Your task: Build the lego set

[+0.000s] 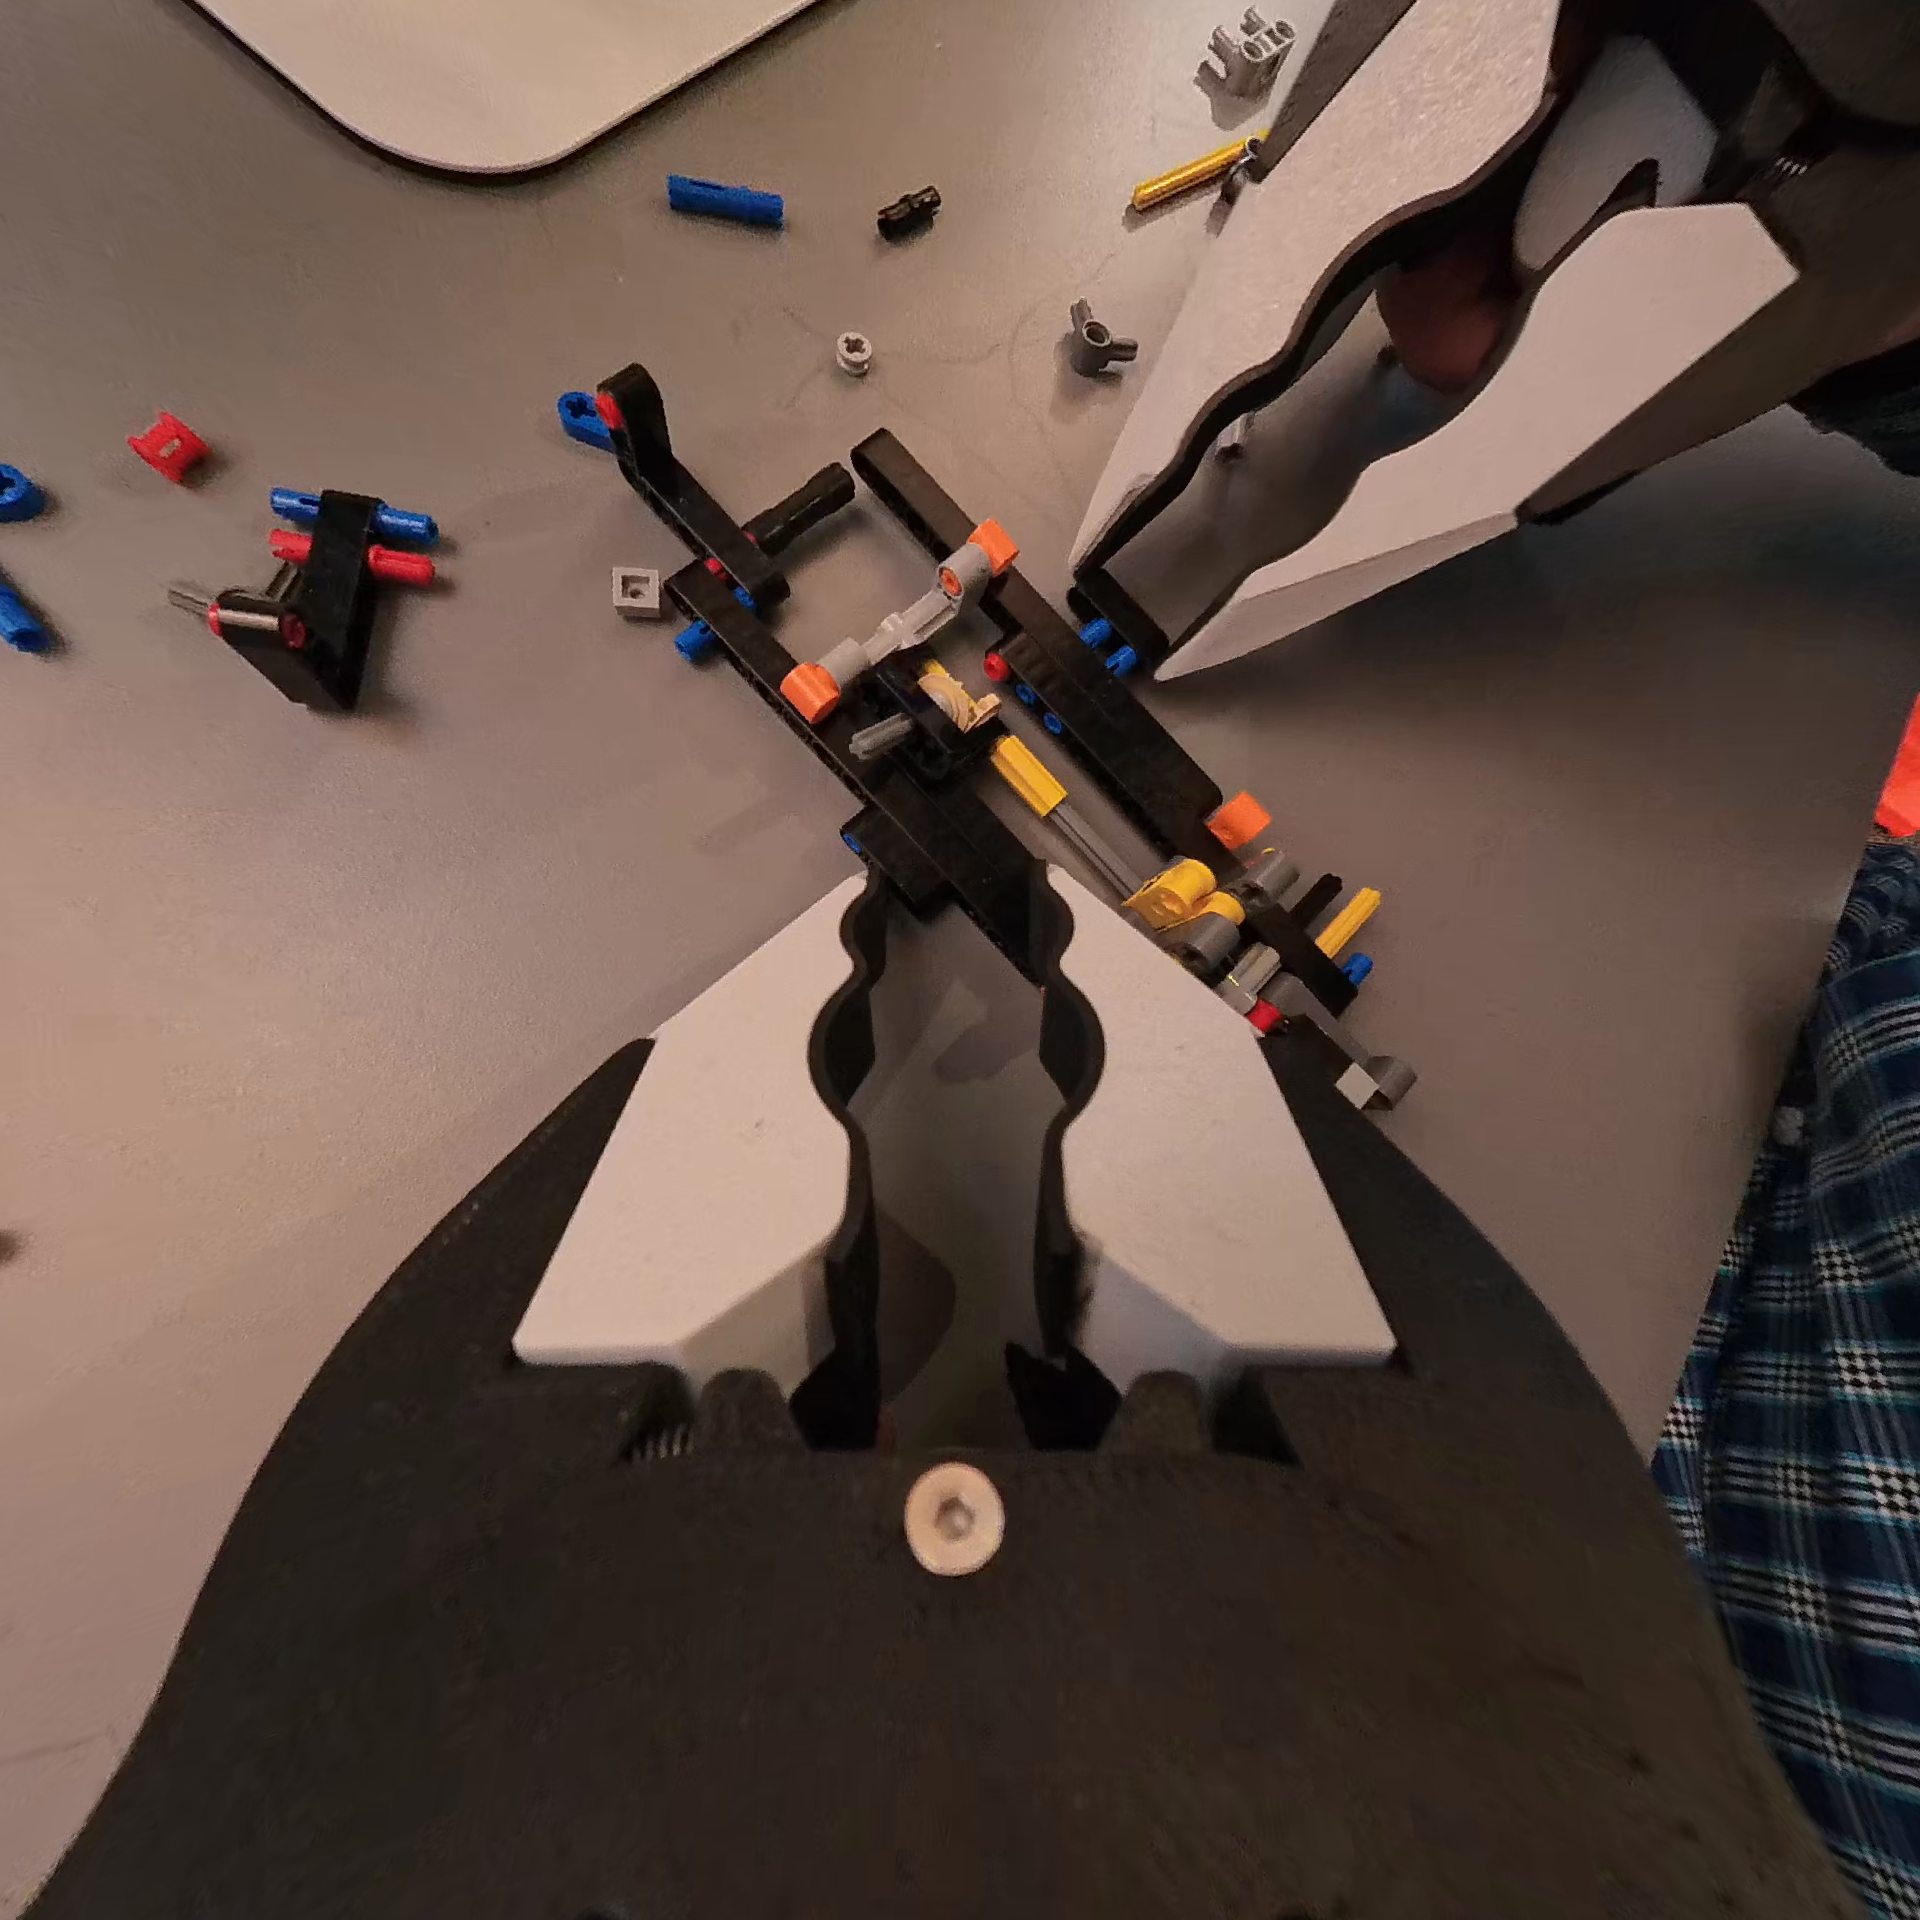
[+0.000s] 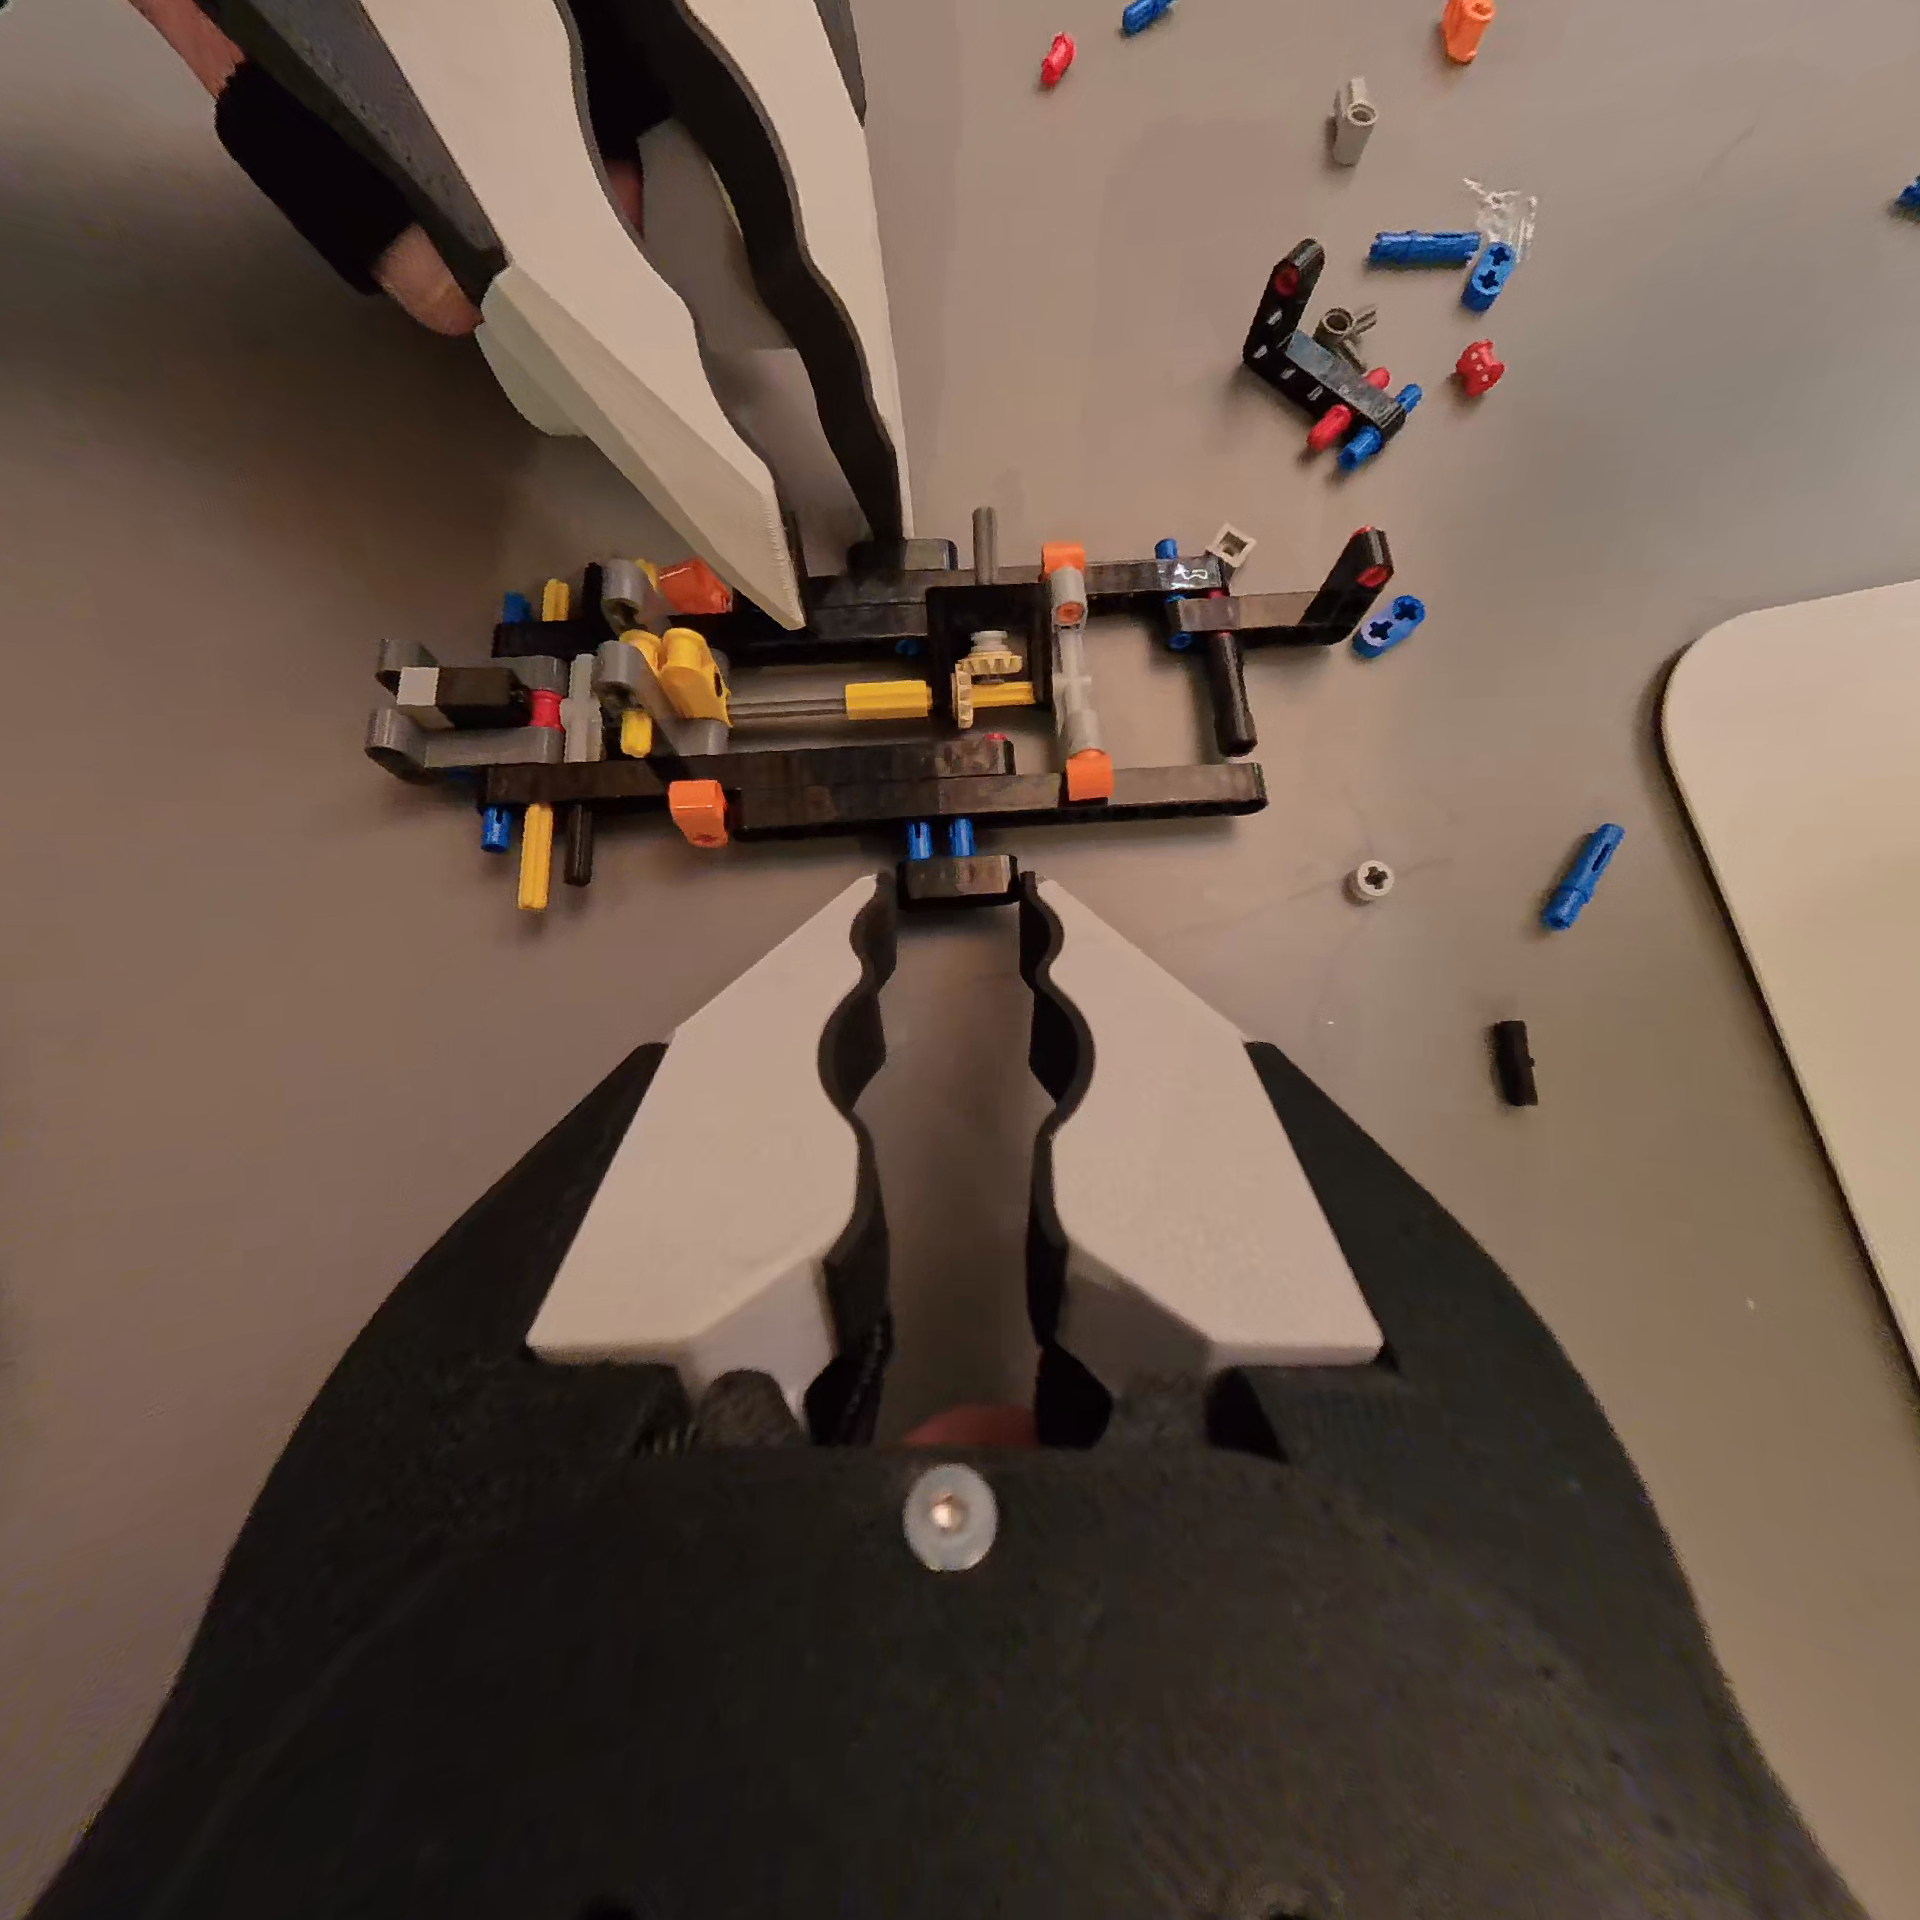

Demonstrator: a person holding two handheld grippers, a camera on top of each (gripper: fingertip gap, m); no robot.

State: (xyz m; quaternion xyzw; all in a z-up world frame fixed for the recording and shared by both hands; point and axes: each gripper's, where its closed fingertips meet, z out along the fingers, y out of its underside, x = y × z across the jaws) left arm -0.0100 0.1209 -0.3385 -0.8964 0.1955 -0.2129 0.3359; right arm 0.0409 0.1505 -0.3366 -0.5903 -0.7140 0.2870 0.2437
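While the left gripper (image 1: 956,914) pinches one long black side of the lego frame (image 1: 966,727), the right gripper (image 2: 956,883) squeezes a small black piece (image 2: 954,876) against the other side. That small piece sits on two blue pegs (image 2: 938,837) sticking out of the frame. The frame lies flat on the grey table (image 1: 312,1039), between the two tools. Inside it I see a yellow rod (image 2: 885,699), a tan gear (image 2: 987,665) and orange end caps (image 2: 1088,776). Off to the side sits a smaller black built part (image 1: 322,592) with red and blue pegs in it. Loose bits lie around: a blue pin (image 1: 724,201), a short black pin (image 1: 908,211), a red bush (image 1: 168,447) and a little grey ring (image 1: 853,352). A pale mat (image 2: 1818,831) lies at the table's edge.
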